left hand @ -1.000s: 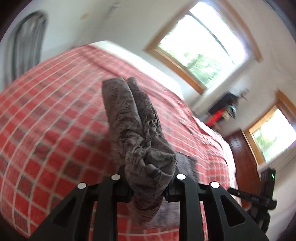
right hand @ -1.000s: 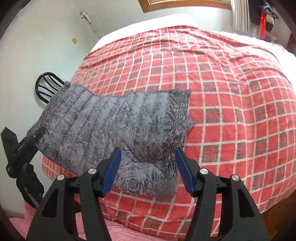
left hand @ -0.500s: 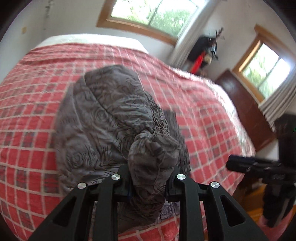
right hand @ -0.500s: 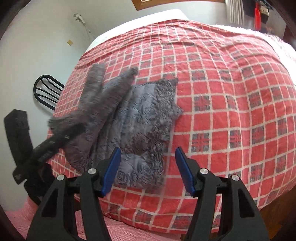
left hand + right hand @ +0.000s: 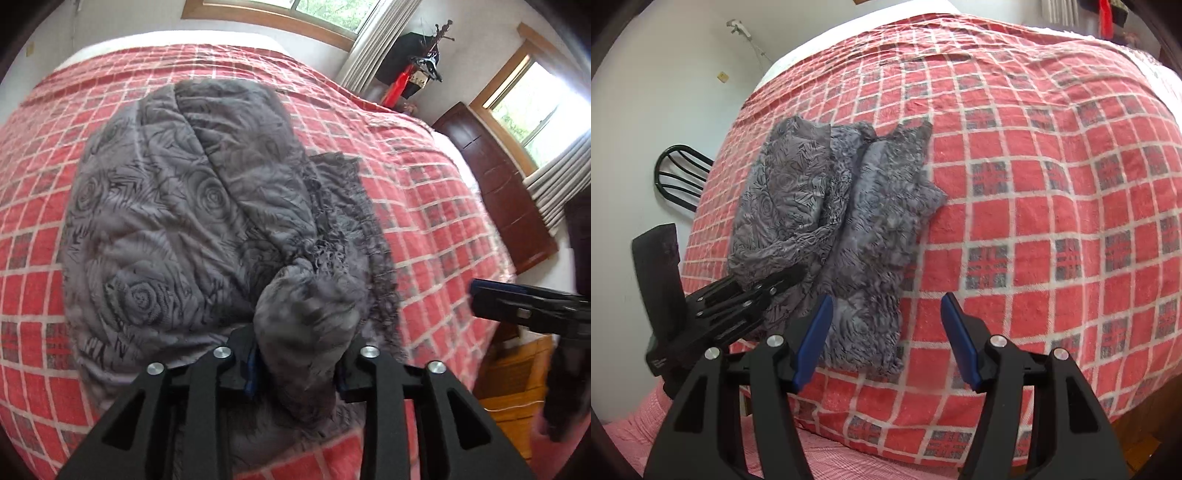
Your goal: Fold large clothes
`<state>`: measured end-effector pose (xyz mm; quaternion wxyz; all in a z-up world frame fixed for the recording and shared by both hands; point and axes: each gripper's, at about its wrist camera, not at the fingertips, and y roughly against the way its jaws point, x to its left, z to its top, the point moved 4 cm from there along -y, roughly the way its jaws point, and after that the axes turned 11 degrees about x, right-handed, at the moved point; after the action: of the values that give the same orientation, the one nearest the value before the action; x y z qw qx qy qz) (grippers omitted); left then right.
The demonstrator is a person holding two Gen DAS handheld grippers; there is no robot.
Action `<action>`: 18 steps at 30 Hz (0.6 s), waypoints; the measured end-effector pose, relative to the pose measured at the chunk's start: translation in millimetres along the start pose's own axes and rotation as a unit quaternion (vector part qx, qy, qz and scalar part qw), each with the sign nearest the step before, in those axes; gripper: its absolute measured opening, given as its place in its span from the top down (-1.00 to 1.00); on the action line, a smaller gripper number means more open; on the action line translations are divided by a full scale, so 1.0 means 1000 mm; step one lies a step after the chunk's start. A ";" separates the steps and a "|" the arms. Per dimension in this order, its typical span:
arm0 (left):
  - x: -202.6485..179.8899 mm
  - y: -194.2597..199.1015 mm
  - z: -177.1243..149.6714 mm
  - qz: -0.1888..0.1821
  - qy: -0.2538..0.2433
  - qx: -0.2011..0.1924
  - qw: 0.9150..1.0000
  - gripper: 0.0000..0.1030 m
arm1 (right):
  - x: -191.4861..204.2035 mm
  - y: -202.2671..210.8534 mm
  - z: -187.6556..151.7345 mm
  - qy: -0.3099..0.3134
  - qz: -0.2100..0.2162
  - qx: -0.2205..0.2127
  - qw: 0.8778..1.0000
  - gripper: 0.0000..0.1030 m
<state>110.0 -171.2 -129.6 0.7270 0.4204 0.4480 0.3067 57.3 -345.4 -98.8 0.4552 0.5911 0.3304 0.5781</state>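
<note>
Since a second earlier, my left gripper (image 5: 297, 373) had carried the grey garment (image 5: 834, 221) over onto itself; it lay doubled on the red checked bedspread (image 5: 1052, 221), near the bed's front edge; a bunched end sat between the left jaws, which were opening; my right gripper (image 5: 886, 341) hung spread wide, pinching nothing, just beside the cloth.

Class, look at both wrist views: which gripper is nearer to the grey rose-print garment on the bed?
Left. The left gripper has a bunch of the grey garment between its opening jaws. The right gripper hangs open just above the garment's near edge, holding nothing.
</note>
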 end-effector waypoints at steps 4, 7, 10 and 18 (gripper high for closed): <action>0.001 0.038 -0.006 -0.062 0.000 -0.003 0.998 0.20 | 0.008 -0.003 0.016 0.008 0.030 0.005 0.999 -0.30; 0.005 0.072 -0.012 -0.123 0.000 -0.016 0.992 0.12 | 0.017 -0.010 0.033 0.014 0.059 0.015 0.998 -0.43; 0.023 0.098 -0.008 -0.091 0.025 -0.060 0.994 0.06 | 0.027 -0.018 0.049 0.014 0.093 0.032 0.995 -0.51; 0.083 0.083 0.014 0.123 0.085 -0.052 0.987 0.08 | 0.049 -0.059 0.086 -0.012 0.137 0.102 0.985 -0.68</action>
<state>150.8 -69.0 -85.1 0.6636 0.4063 0.4365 0.4516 155.0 -292.3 -126.9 0.3136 0.6810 0.2977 0.5910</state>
